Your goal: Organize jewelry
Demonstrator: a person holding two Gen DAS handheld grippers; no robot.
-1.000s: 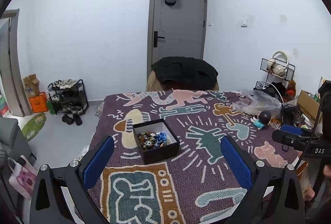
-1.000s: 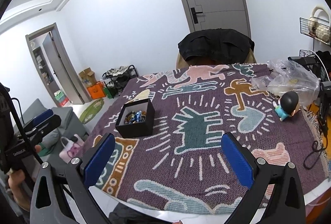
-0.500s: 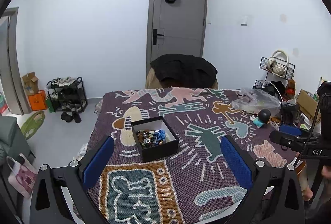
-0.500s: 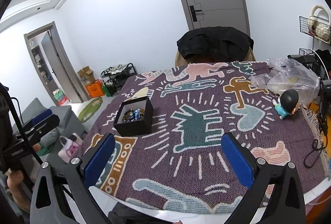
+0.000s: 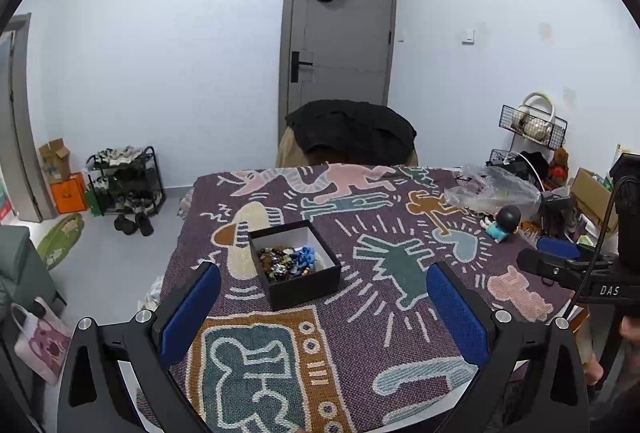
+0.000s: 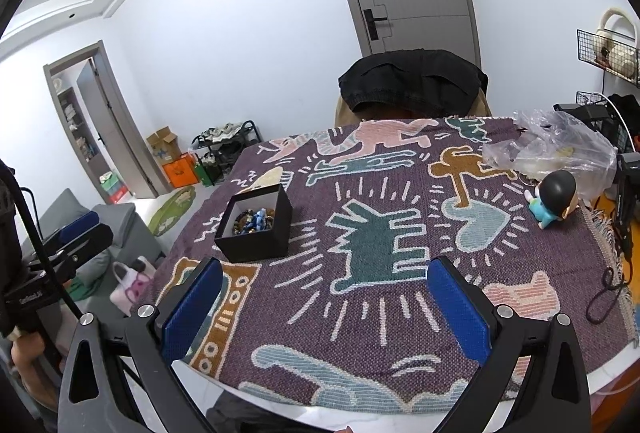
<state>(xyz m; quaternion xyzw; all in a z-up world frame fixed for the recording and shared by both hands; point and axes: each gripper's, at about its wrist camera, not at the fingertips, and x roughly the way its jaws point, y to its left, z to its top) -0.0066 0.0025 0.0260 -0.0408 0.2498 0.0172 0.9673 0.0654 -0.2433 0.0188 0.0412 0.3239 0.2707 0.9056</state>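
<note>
White walls and a grey door (image 5: 338,33) close off the room behind my worktop (image 5: 400,313), which is covered by a purple woven cloth (image 6: 380,297) with cartoon figures. Far left on the floor stands a shoe rack (image 5: 124,181). On the left part of the cloth sits the black box (image 5: 294,263), lid off, with a heap of beaded jewelry (image 5: 286,263) inside, some of it blue. My left gripper (image 5: 324,309) hangs over the near edge with its blue-padded fingers (image 5: 190,313) spread wide and nothing between them; the box lies just ahead of it. My right gripper (image 6: 326,307) is likewise wide apart and empty, over the middle of the cloth, with the box ahead and to its left. At the right edge rest a small figurine (image 6: 554,201) and, behind it, a crumpled clear plastic bag (image 6: 552,153).
</note>
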